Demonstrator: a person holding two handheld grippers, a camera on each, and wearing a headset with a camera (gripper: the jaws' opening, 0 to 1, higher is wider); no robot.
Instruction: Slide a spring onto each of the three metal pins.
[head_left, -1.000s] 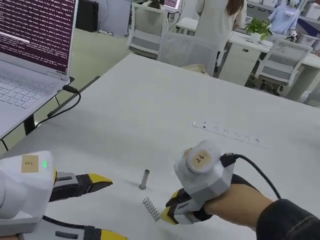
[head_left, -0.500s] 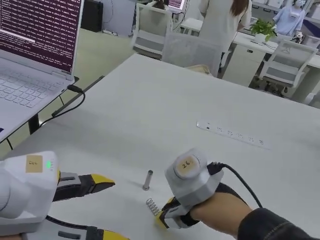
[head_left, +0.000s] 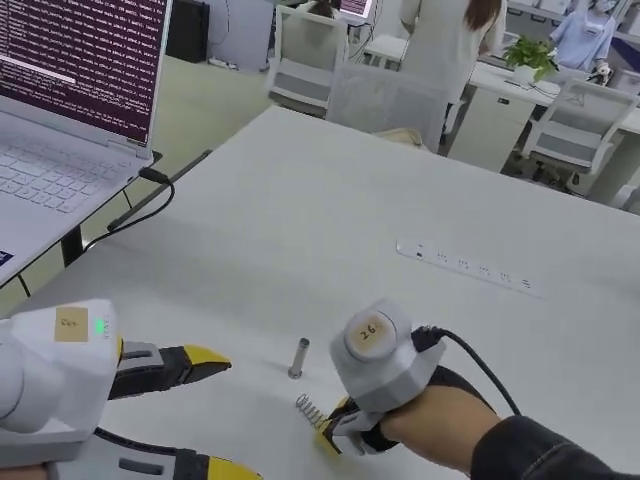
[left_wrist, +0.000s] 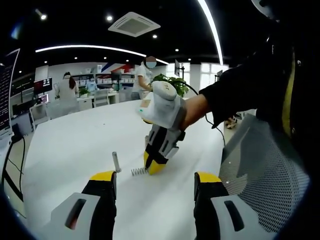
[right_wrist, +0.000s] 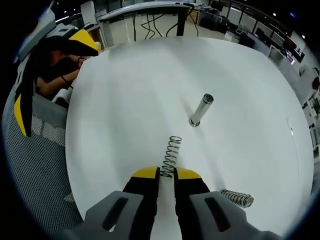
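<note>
One short metal pin (head_left: 298, 358) stands upright on the white table (head_left: 300, 210). In the right gripper view the pin (right_wrist: 201, 110) is just ahead and to the right of the jaws. My right gripper (head_left: 335, 437) is shut on the near end of a spring (right_wrist: 171, 154), which lies along the table and points towards the pin. From the left gripper view, the spring (left_wrist: 137, 171) sticks out of the right gripper (left_wrist: 152, 165) beside the pin (left_wrist: 116, 161). A second spring (right_wrist: 236, 197) lies loose to the right. My left gripper (head_left: 215, 415) stands open at the lower left, with nothing in it.
An open laptop (head_left: 60, 110) sits at the far left, with a black cable (head_left: 140, 205) running off the table edge. A white power strip (head_left: 470, 268) lies at the right rear. Office chairs (head_left: 370, 95) and a person stand beyond the table.
My right gripper has tipped and shifted a little to the left, closer to the pin, with the spring still at its tips. The left gripper has hardly moved.
</note>
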